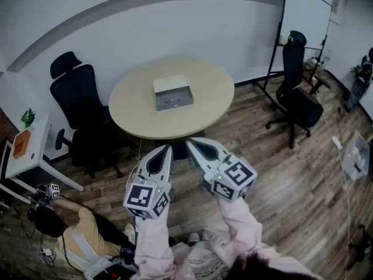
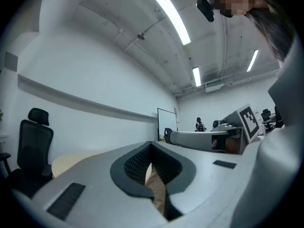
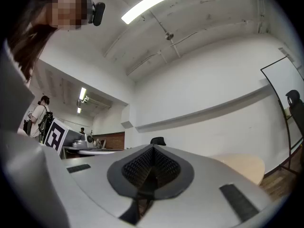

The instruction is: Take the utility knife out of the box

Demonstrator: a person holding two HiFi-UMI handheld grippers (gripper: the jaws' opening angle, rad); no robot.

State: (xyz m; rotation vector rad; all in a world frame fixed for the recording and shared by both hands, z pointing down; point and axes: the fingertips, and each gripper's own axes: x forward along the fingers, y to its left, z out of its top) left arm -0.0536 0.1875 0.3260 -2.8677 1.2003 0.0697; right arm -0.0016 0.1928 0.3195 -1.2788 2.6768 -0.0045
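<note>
Open box (image 1: 171, 85) on round table (image 1: 134, 107) (small object (image 1: 172, 101) inside, unclear); left gripper (image 1: 168, 149) and right gripper (image 1: 189, 140) jaws together, empty.

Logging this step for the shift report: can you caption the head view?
Left gripper and right gripper, both shut and empty, held short of the round table bearing the grey box.

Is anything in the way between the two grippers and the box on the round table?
Nothing visible. Both the left gripper and right gripper hang shut, short of the table; only tabletop lies before the box. The knife itself is too small to tell.
</note>
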